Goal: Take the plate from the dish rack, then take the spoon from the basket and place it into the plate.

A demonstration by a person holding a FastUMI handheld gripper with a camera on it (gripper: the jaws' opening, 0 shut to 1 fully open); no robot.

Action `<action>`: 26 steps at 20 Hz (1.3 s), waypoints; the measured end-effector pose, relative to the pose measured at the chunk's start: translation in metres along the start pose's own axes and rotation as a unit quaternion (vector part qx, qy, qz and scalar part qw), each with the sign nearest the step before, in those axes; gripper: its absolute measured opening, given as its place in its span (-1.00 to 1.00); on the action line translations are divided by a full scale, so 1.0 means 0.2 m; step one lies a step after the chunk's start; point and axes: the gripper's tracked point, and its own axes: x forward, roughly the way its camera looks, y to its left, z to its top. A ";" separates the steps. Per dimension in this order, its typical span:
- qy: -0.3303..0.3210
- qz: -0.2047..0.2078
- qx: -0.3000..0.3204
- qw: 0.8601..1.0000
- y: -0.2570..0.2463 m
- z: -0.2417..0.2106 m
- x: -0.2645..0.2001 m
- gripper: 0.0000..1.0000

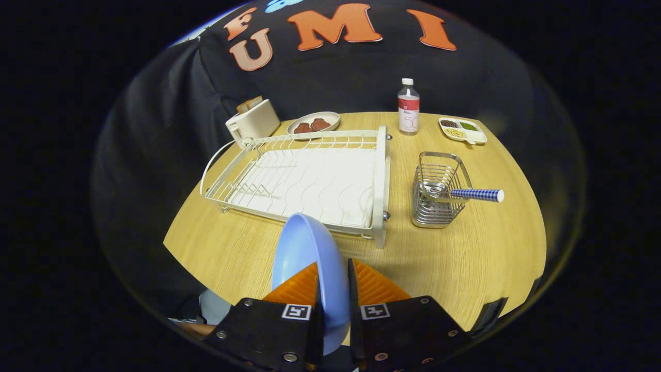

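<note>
Holding the pale blue round plate [310, 268] on edge between both fingers, clear of the white wire dish rack [304, 181], the tool [333, 305] must next set it on the wooden tabletop [465, 258], then fetch the blue-checked-handled spoon [465, 194] from the metal wire basket [439, 194].

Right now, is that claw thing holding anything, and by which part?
Yes: the gripper is shut on the blue plate, pinching its rim, plate standing on edge between the fingers.
</note>
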 end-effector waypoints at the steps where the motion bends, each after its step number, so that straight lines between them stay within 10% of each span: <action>1: -0.004 0.007 0.009 1.000 0.00 -0.01 0.01 -0.59; 13: -0.026 0.077 0.110 0.991 0.01 -0.16 0.19 -0.57; 26: -0.112 -0.057 0.070 0.990 -0.24 -0.15 0.29 -0.28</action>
